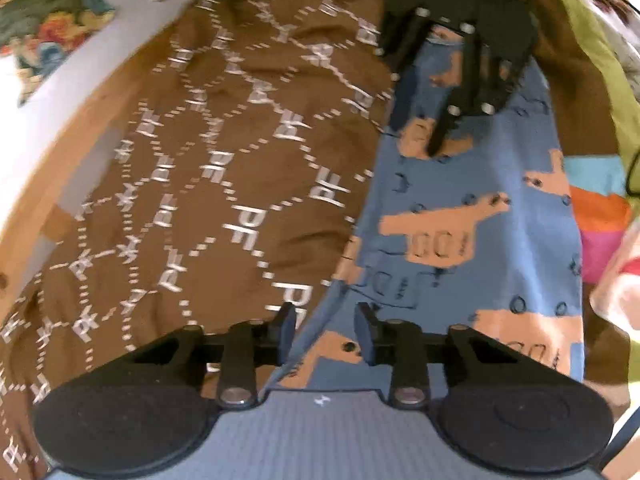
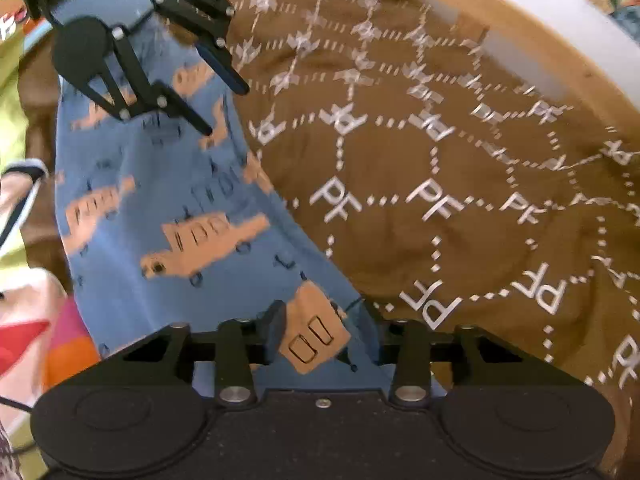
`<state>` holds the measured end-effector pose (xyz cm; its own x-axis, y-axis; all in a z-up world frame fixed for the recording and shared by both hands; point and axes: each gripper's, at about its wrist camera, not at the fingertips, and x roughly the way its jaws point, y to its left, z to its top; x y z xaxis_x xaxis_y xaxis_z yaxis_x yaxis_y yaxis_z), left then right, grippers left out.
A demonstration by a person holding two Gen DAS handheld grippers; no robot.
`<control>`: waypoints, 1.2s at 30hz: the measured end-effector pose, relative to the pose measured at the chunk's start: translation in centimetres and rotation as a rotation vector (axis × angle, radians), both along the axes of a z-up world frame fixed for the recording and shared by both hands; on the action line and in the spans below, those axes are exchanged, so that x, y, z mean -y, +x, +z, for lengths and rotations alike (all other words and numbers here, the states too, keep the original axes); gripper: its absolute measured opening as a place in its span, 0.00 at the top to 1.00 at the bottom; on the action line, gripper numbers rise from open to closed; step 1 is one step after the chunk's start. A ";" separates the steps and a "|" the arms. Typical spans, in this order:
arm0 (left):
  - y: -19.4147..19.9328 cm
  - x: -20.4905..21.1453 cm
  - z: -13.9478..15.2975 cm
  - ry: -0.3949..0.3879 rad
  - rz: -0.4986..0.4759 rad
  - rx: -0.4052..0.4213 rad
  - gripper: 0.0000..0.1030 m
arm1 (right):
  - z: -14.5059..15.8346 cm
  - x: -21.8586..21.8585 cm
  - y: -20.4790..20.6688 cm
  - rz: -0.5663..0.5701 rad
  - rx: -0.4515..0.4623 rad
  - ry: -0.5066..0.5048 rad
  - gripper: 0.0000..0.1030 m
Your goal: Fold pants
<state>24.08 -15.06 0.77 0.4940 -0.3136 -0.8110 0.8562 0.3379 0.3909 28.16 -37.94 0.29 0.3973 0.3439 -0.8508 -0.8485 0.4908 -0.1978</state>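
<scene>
Blue truck-print cotton pants (image 1: 472, 216) lie flat on the brown monogram-print cloth (image 1: 224, 168), their long edge bordered by open cloth, with left tongs (image 1: 326, 328) and right tongs (image 2: 320, 330) both open above them.

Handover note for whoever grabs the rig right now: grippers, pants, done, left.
Left gripper: jaws part open over one end of the blue truck-print pants, cloth edge between the fingers, no clear pinch.
Right gripper: jaws part open at the opposite end, cloth between the fingers, grip not confirmed.
Pants lie as a long narrow strip on the brown patterned bedspread, beside its right edge in the left wrist view.
Done: they look flattened into a strip, possibly leg on leg.
Left: close on both ends, fold end to end, smooth.
</scene>
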 end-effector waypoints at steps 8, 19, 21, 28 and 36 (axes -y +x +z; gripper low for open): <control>1.4 0.5 -1.8 0.042 0.006 -0.090 0.71 | -0.2 -0.3 0.4 -0.007 -0.028 0.001 0.72; 1.1 0.6 -1.3 0.036 0.037 -0.013 0.98 | 0.3 -0.7 -0.6 -0.023 0.100 -0.014 0.98; 1.3 0.5 -0.9 0.016 0.062 -0.008 0.98 | 0.6 -0.5 -0.4 -0.046 0.127 -0.003 0.98; 2.6 0.8 -1.2 0.033 0.185 0.079 0.95 | -0.9 -0.5 0.2 -0.122 0.164 -0.046 0.73; 1.7 -7.7 3.8 -0.175 0.375 0.097 0.38 | 2.1 1.4 -3.7 -0.331 0.307 0.129 0.24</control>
<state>25.81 -7.31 4.53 0.6714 -0.2271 -0.7055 0.6237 0.6872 0.3724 24.45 -39.35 2.40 0.7302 0.2518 -0.6351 -0.5539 0.7624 -0.3346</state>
